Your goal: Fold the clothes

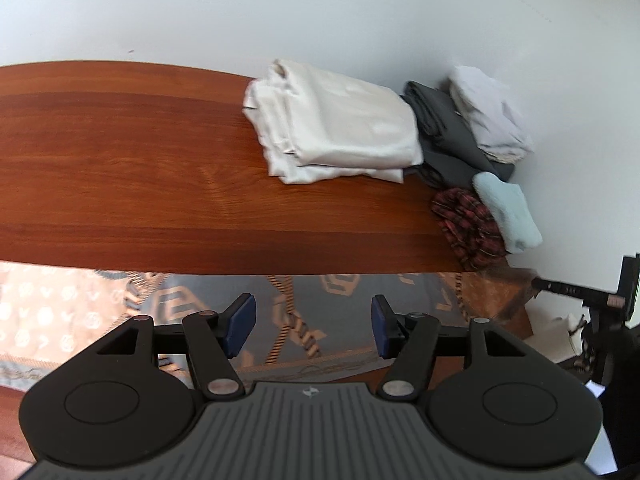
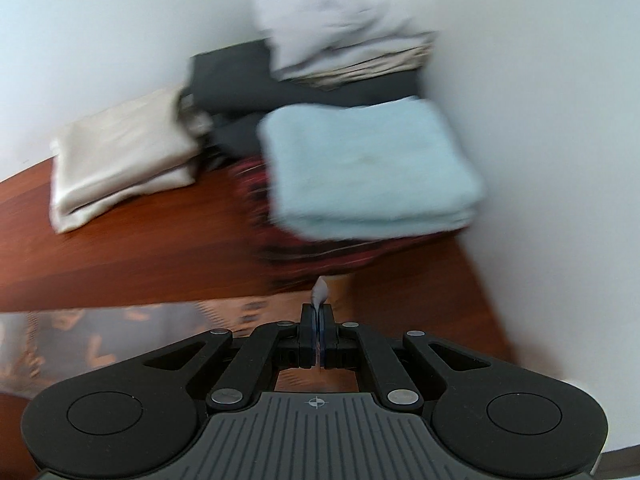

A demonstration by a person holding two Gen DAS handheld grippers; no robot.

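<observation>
table [image 1: 140,168]: reddish-brown wood, grain running lengthwise, set into a corner of plain white wall [image 1: 320,12]. most of the top is bare; all clothes sit at its right end by the corner.

clothes, left wrist view: cream stack [image 1: 336,124] folded, nearest the middle of the table. dark grey stack [image 1: 448,136] just beside it, toward the corner, with a pale grey bundle [image 1: 488,112] on top. plaid piece [image 1: 468,224] at the front edge, light blue towel [image 1: 508,212] folded on it.

below the table edge: a patterned rug [image 1: 320,320] in grey, beige and orange.

my left gripper [image 1: 314,324]: jaws spread wide, nothing between them, held off the table over the rug.

my right gripper [image 2: 319,332]: clenched, a small white scrap [image 2: 320,292] of something pinched at the tips; cannot tell what it is. this view is blurred.
</observation>
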